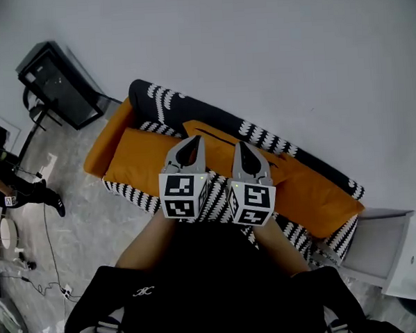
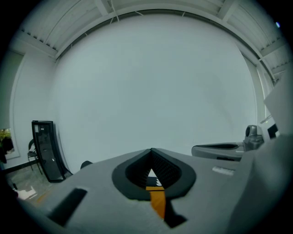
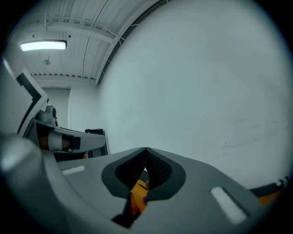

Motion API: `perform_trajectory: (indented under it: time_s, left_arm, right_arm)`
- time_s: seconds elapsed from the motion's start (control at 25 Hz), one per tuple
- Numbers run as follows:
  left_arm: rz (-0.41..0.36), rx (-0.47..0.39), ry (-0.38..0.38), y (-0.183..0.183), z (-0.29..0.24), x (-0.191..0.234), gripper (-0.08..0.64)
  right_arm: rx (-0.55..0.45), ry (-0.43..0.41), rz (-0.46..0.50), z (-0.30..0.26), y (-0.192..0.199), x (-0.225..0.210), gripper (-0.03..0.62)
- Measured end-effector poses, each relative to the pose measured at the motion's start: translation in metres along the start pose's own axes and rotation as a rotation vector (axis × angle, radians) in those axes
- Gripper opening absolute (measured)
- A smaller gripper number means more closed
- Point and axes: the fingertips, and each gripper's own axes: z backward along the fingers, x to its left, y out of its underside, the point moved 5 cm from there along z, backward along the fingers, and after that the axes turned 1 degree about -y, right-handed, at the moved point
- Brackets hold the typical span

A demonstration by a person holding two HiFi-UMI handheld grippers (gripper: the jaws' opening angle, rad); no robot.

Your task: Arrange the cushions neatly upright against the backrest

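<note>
Seen from the head view, an orange sofa (image 1: 132,161) with a black-and-white patterned backrest (image 1: 164,100) stands against the white wall. An orange cushion (image 1: 217,144) lies in the middle by the backrest, and another orange cushion (image 1: 313,191) sits to the right. My left gripper (image 1: 190,144) and right gripper (image 1: 243,151) hover side by side over the seat, both shut and holding nothing. In the left gripper view the left gripper (image 2: 151,153) has its jaws together, with orange fabric (image 2: 158,202) showing below. The right gripper view shows the right gripper (image 3: 145,153) closed the same way.
A black panel on a stand (image 1: 57,83) is left of the sofa. A white cabinet (image 1: 400,256) stands at its right end. A person (image 1: 14,190) is at the left edge, and cables (image 1: 49,254) run over the floor.
</note>
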Motion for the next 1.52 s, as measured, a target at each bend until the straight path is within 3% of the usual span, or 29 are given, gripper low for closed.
perform_trajectory:
  time_s: [0.32, 0.64, 1.16, 1.52]
  left_arm:
    - [0.017, 0.010, -0.037, 0.011, 0.016, 0.003, 0.011]
    - [0.057, -0.013, 0.004, 0.009, 0.021, 0.004, 0.008]
    - [0.062, -0.008, -0.014, 0.016, 0.023, 0.003, 0.009]
    - [0.053, -0.021, -0.071, 0.035, 0.033, 0.022, 0.009]
  right_arm:
    - [0.004, -0.049, 0.019, 0.007, 0.003, 0.016, 0.008]
    - [0.006, -0.048, 0.032, 0.012, 0.003, 0.020, 0.008]
    - [0.024, -0.065, 0.031, 0.015, 0.010, 0.022, 0.008]
    - [0.025, -0.192, 0.008, 0.006, 0.030, 0.049, 0.008]
